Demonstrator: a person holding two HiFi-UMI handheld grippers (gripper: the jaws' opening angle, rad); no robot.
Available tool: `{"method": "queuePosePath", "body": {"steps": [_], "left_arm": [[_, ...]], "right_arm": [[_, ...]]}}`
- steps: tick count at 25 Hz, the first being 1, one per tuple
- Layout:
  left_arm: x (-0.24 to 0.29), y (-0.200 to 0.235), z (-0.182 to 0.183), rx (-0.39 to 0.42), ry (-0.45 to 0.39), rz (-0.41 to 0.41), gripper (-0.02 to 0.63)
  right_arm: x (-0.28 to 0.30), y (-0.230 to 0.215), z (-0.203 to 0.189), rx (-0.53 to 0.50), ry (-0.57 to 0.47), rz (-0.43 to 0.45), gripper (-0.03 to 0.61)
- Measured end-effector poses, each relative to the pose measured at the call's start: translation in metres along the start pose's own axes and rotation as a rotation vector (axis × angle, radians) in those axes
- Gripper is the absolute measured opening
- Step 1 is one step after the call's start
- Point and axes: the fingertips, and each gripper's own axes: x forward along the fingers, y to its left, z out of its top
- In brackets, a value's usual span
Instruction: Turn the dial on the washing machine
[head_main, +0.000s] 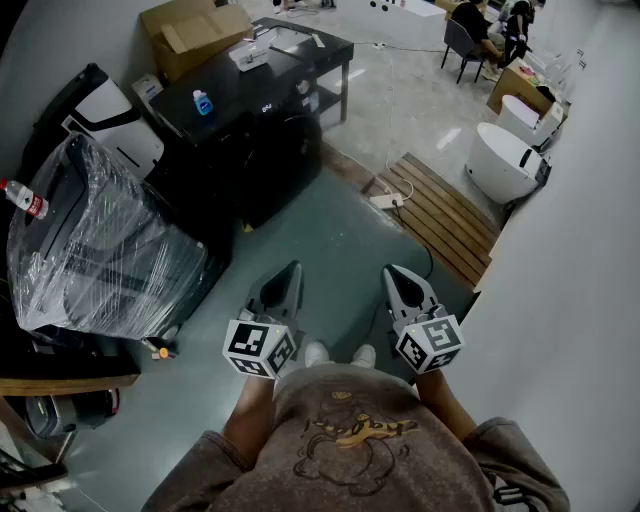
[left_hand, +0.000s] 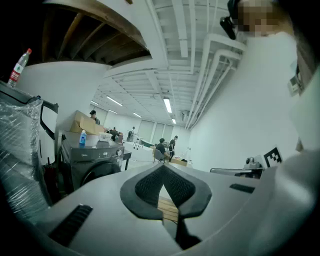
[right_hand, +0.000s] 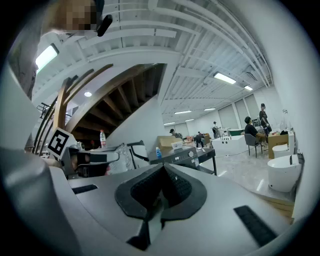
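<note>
The person stood on the grey floor (head_main: 300, 230) with both grippers held out in front, side by side and nearly level. The left gripper (head_main: 288, 285) had its jaws closed tip to tip with nothing between them; only a sliver of floor showed through the gap lower down. The right gripper (head_main: 400, 288) was likewise fully closed and empty.

The washer (head_main: 250, 140), dark and front-loading, stood well ahead and to the left, clear of both grippers. Its dial (left_hand: 118, 152) sat at the right end of the top front panel; in the right gripper view it was probably the small pale round spot (right_hand: 191, 154), though it was too small there to be sure. Neither gripper was near it.

A blue bottle (head_main: 203, 102) stood on the washer's top. Just left of the washer sat a bulky thing wrapped in clear film (head_main: 95, 240), with a water bottle (head_main: 25, 200) at its far left edge. A cardboard box (head_main: 190, 35) lay behind the washer. To the right, a slatted wooden platform (head_main: 440, 215) lay on the floor, and a white tub (head_main: 505, 160) stood beyond it.
</note>
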Motion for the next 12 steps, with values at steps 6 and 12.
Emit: {"method": "queuePosePath", "body": {"steps": [6, 12], "left_arm": [[-0.003, 0.011, -0.002, 0.007, 0.004, -0.03, -0.008], [-0.005, 0.034, -0.011, 0.013, 0.022, -0.07, -0.008]], "right_arm": [[0.011, 0.013, -0.007, 0.019, -0.015, -0.013, 0.0], [0.023, 0.025, -0.016, 0.012, -0.033, -0.041, 0.0]]}}
